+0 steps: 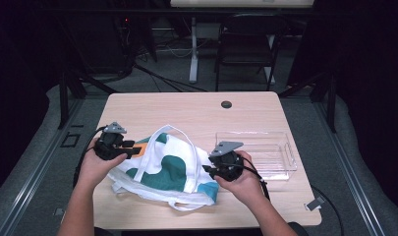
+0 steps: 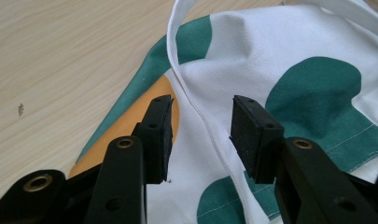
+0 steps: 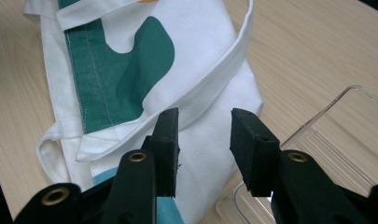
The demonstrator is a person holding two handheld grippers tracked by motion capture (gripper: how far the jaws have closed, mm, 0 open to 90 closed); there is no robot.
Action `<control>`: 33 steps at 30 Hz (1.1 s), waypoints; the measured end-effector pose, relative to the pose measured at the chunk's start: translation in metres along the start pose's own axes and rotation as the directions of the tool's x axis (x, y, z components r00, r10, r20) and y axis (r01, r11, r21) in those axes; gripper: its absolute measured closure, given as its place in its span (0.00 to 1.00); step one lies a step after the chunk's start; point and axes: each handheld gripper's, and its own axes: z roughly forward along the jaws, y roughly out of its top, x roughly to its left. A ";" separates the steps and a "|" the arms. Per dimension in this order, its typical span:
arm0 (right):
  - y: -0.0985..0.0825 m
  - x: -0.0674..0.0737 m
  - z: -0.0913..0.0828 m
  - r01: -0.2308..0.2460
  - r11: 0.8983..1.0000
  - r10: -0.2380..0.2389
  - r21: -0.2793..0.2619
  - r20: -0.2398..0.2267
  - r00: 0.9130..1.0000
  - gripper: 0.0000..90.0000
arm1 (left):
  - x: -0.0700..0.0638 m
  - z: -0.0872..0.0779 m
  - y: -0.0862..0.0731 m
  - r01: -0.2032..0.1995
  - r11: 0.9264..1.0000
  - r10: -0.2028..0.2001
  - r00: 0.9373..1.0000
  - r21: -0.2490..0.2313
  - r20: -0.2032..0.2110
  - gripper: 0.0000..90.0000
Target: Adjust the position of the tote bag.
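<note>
The tote bag [image 1: 169,169] lies rumpled and flat on the table [image 1: 186,108], just left of the clear tray [image 1: 280,150], so the handling looks barely begun. The left gripper [image 1: 130,150] and right gripper [image 1: 209,169] hover at opposite ends, jaws apart, gripping nothing; a strap [image 2: 196,109] runs between the left gripper's jaws, ungrasped.

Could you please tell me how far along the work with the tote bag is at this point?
Early stage. Done: the tote bag lies flat on the table. In hand: the left tool straddles its white strap, open; the right tool hovers open above it. Left: gripping; the clear tray sits empty.
</note>
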 end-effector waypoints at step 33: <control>0.011 0.000 0.012 0.024 1.000 -0.024 -0.016 -0.026 0.999 0.71 | -0.009 0.019 -0.017 0.020 0.991 -0.029 0.997 0.135 0.068 0.74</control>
